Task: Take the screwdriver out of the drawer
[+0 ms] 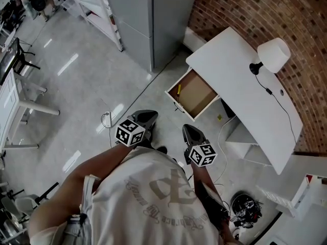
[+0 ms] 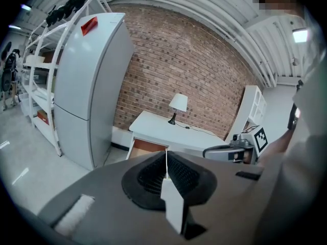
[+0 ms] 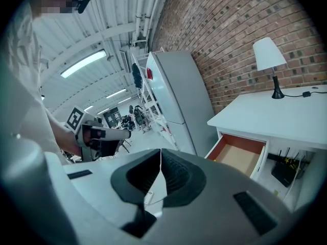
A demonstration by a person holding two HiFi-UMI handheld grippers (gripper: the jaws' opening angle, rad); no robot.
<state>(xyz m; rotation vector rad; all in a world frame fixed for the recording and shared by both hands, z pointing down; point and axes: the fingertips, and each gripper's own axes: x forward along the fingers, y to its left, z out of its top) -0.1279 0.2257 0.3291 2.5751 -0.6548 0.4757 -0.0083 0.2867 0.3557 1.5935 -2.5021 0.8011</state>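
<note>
Both claws are closed and empty. Your left claw (image 1: 147, 116) and right claw (image 1: 190, 131) each have their pads pressed flat together, so whichever one you reach with will have to open first.

The screwdriver (image 1: 179, 90) shows as a slim yellow shaft inside the open drawer (image 1: 200, 97). It lies in the front corner on the fridge side, close behind the front panel. Its long axis runs nearly straight up and down the head view, slanted a little against the drawer's walls. How it sits against the panel is too small to make out.

From where you stand, the screwdriver is ahead of both claws and lower than them, up the head view. It sits slightly right of the left claw and slightly left of the right claw, well apart from both. Neither claw is clearly nearer. I judge the left the better choice, since it is on the screwdriver's side of the drawer. It could come in over the corner without crossing the drawer, with its jaws set across the shaft.

The drawer is pulled out of a white worktop (image 1: 240, 86), which carries a white lamp (image 1: 273, 54) with its cord trailing. The worktop stands against a brick wall (image 1: 240, 9), and a tall grey fridge (image 2: 89, 86) stands beside it. The reach has not started yet.
</note>
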